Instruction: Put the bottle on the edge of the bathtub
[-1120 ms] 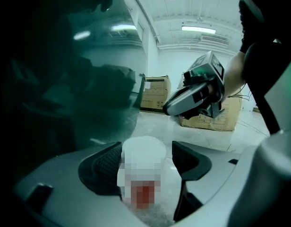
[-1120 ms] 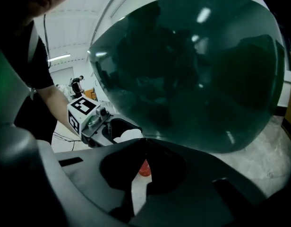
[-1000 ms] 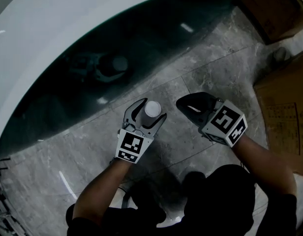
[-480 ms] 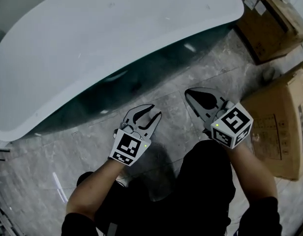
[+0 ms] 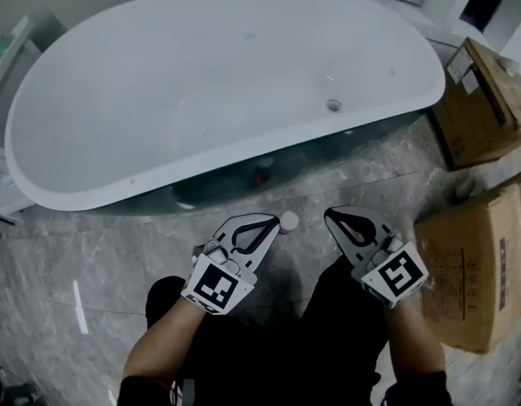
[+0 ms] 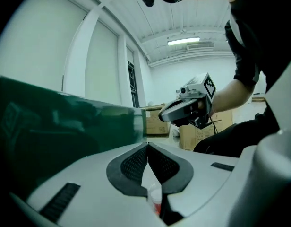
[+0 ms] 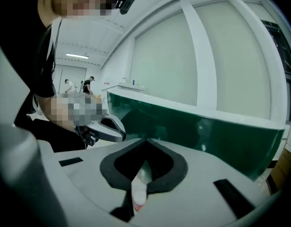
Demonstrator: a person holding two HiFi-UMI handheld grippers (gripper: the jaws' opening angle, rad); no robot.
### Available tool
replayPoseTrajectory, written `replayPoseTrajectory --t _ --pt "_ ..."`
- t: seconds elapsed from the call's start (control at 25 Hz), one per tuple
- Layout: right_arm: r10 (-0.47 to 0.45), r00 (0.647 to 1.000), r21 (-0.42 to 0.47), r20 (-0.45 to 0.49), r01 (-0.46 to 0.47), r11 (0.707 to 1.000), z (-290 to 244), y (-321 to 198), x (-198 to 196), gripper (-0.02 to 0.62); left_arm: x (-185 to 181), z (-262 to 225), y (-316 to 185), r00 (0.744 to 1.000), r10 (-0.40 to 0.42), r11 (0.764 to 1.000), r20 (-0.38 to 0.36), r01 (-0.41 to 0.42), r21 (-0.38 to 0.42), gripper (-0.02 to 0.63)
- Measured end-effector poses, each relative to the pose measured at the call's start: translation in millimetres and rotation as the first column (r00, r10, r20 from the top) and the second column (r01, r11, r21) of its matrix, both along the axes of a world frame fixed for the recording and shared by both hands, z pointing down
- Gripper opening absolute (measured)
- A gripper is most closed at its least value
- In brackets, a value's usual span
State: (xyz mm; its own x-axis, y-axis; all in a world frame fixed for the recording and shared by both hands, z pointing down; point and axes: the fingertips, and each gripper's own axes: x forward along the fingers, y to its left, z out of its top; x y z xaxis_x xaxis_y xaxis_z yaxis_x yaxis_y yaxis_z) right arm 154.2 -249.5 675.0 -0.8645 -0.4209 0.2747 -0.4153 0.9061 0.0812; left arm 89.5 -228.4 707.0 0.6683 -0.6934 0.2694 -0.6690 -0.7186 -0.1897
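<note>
Seen from above, the bottle (image 5: pixel 288 221) shows only its white round cap; it stands on the grey marble floor just right of my left gripper's tips. My left gripper (image 5: pixel 275 221) is shut with nothing between its jaws, and its pads (image 6: pixel 136 162) meet. My right gripper (image 5: pixel 329 214) hangs a little to the right of the bottle, also shut and empty. The white bathtub (image 5: pixel 117 194) with its dark green outer wall (image 6: pixel 65 126) lies beyond both grippers. In the left gripper view the right gripper (image 6: pixel 185 110) shows ahead; in the right gripper view the left gripper (image 7: pixel 105 129) shows at the left.
Cardboard boxes (image 5: pixel 485 100) stand at the right of the floor, another one (image 5: pixel 472 269) close to my right arm. A white cabinet (image 5: pixel 7 66) sits at the tub's left end. The tub's drain (image 5: pixel 333 105) is near its right end.
The left jaws, open round the bottle a second ago, have shut empty. The head view has risen and pulled back, both grippers have come up, and the bottle stays on the floor.
</note>
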Motion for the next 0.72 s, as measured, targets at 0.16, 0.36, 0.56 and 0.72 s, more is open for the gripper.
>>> replayPoseTrajectory --t 0.16,0.36,0.56,0.72 --pt "-0.014 0.999 -0.069 0.041 0.017 0.997 -28 4 -23 0.028 -36 -37 -3 0.999 -0.040 0.995 0.014 0.039 0.096 0.015" --pt "-0.035 0.998 -0.125 0.061 0.042 0.991 -78 2 -56 0.028 -85 -66 -13 0.990 -0.138 0.986 -0.005 0.138 0.093 0.015" --pt "-0.049 0.997 -0.219 0.061 0.061 0.974 -106 14 -70 0.028 -107 -81 -3 0.982 -0.189 0.981 -0.028 0.190 0.039 0.016" --pt "-0.030 0.997 -0.271 0.070 0.048 0.961 -136 23 -84 0.028 -131 -125 10 0.956 -0.276 0.961 -0.102 0.274 -0.029 0.015"
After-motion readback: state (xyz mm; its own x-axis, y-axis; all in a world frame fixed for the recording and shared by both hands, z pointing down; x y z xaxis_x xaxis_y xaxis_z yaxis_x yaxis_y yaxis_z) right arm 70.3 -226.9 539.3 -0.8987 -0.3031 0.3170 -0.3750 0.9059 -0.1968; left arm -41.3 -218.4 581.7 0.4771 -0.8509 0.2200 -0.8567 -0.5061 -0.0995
